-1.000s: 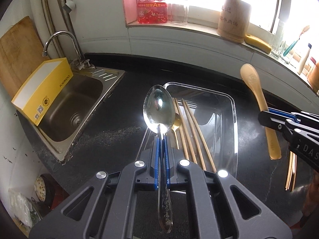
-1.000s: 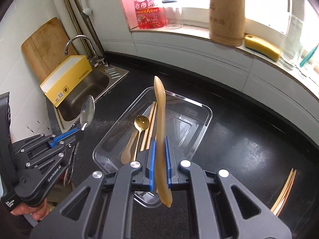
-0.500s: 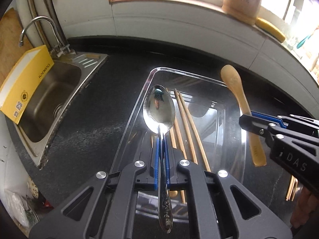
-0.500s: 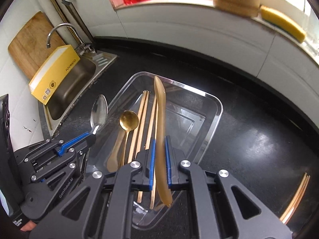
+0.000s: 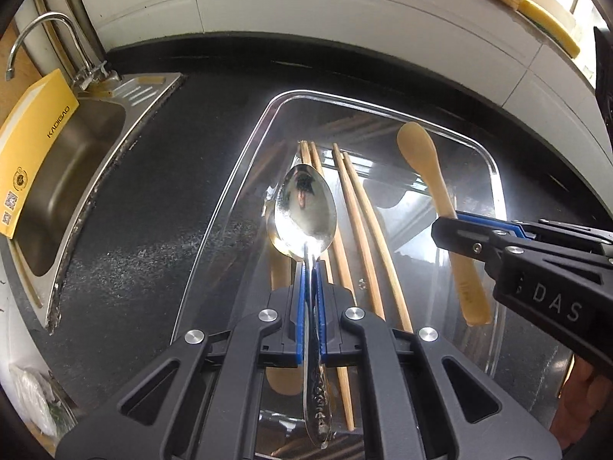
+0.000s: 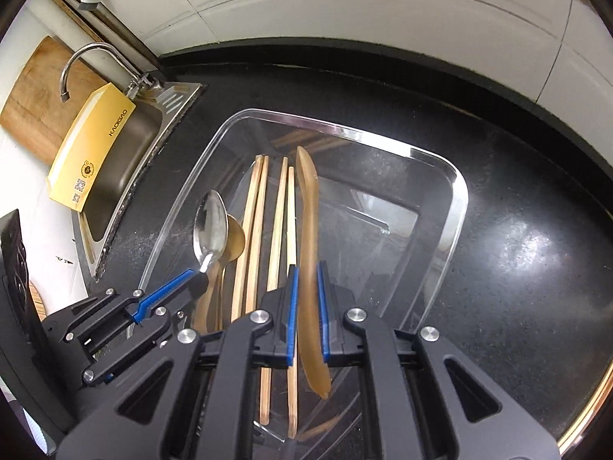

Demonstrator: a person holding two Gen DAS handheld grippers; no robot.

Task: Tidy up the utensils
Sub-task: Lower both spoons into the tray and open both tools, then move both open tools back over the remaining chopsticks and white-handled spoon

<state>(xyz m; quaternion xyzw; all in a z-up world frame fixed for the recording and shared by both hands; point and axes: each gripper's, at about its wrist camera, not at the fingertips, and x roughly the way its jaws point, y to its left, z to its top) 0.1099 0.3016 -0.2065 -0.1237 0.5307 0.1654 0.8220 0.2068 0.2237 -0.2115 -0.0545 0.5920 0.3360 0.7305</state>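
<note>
My left gripper [image 5: 310, 287] is shut on a silver metal spoon [image 5: 305, 211], bowl forward, held low over the left part of a clear plastic tray [image 5: 245, 153]. My right gripper [image 6: 306, 291] is shut on a tan wooden spoon [image 6: 308, 207], held over the tray's [image 6: 456, 207] middle. Both spoons show in each view: the wooden spoon [image 5: 436, 188] at right, the silver spoon [image 6: 210, 226] at left. In the tray lie several wooden chopsticks [image 5: 364, 222] [image 6: 264, 230] and a gold spoon [image 6: 233, 245] under the silver one.
A steel sink [image 5: 72, 161] with a tap [image 5: 23, 42] and a yellow box [image 5: 30, 145] lies left of the tray. The black counter [image 6: 517, 268] extends right, with more chopsticks [image 6: 586, 418] at its right edge. The white tiled wall [image 5: 345, 19] is behind.
Both grippers have moved forward and down over the tray, each still holding its spoon. The tray now fills the middle of both views.
</note>
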